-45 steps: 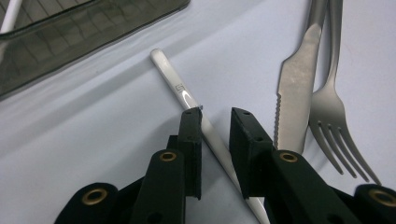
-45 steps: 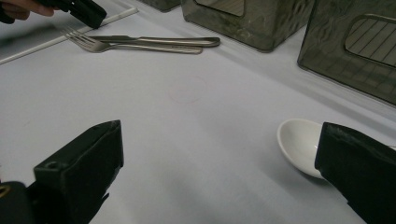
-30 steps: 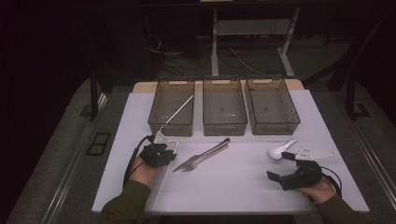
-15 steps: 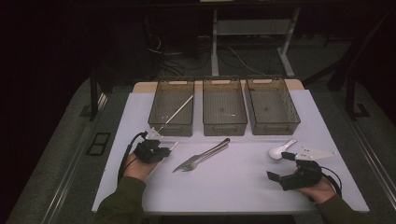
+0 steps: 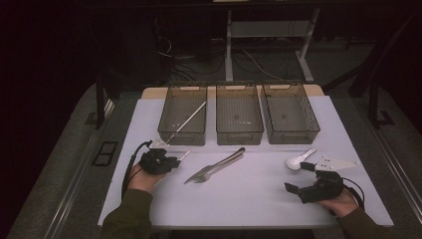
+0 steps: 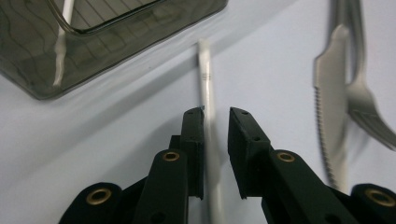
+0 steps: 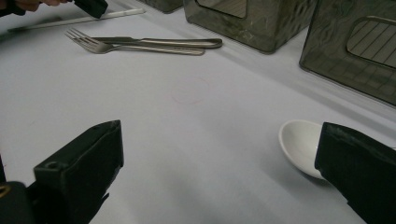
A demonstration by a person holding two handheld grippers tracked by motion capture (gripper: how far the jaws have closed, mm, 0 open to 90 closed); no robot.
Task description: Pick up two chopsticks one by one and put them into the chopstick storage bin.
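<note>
Counted on the white table (image 5: 259, 199): three bins, two chopsticks, one fork, one knife, one spoon, two grippers.

Three clear bins in a row at the far side: left (image 5: 182, 138), middle (image 5: 239, 137), right (image 5: 293, 135). In the left bin, one white chopstick (image 5: 189, 119), slanted, upper end toward the bin's far right corner.

On the table just in front of the left bin, the second chopstick (image 6: 205, 79), lying flat between the jaws of the left gripper (image 6: 216, 112). Against the pad on one side, with a gap showing to the other pad. Jaws just been opening, so released rather than clenched, the stick still in the slot.

Near the middle of the table, fork (image 6: 366, 109) and knife (image 6: 329, 102) side by side and touching, just right of that gripper, both untouched by it.

Right gripper (image 5: 297, 177) low at the near right, held in a hand, jaws spread wide, grasping nothing. Just beyond its far jaw, the one white spoon (image 5: 297, 161), bowl up, apart from the pads.
</note>
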